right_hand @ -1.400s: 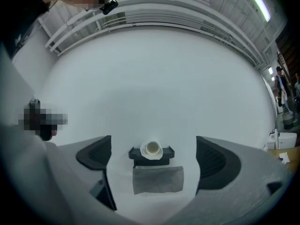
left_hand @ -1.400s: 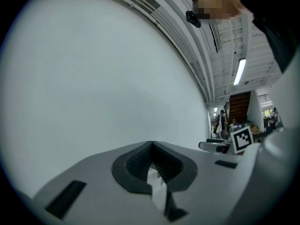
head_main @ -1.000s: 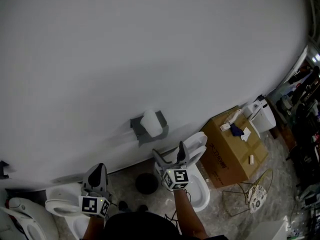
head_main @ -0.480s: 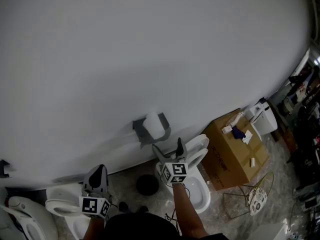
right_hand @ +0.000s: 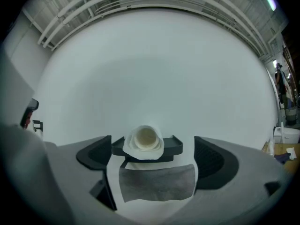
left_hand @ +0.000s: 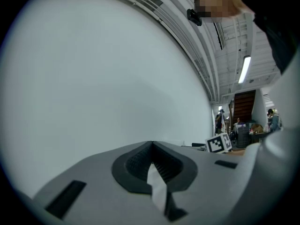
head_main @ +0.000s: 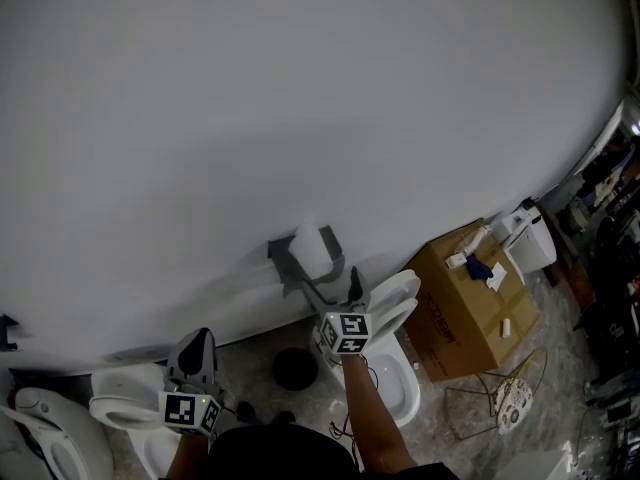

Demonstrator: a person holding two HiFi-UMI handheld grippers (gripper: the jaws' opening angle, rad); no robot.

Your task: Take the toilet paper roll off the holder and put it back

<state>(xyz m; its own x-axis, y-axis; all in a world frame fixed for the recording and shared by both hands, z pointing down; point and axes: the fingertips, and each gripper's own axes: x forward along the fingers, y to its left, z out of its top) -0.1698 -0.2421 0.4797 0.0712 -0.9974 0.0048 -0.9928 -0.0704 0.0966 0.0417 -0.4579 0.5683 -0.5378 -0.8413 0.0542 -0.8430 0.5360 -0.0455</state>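
A white toilet paper roll (head_main: 310, 251) sits on a grey wall holder (head_main: 288, 266) on the white wall. My right gripper (head_main: 335, 286) is open just below and in front of it, jaws pointing up at the holder. In the right gripper view the roll (right_hand: 146, 139) faces me end-on on the holder's shelf (right_hand: 176, 147), with a sheet (right_hand: 157, 184) hanging down between my spread fingers (right_hand: 93, 156); they are not touching it. My left gripper (head_main: 195, 353) hangs low at the left, shut, and the left gripper view shows only its closed tips (left_hand: 152, 146) against the wall.
A white toilet (head_main: 398, 373) stands under the right arm and another (head_main: 120, 413) under the left gripper. A black round object (head_main: 293, 368) lies on the floor between them. A cardboard box (head_main: 470, 303) and a white appliance (head_main: 528, 236) stand at the right.
My right gripper has risen towards the holder, its open jaws now just under the roll. The left gripper has stayed put.
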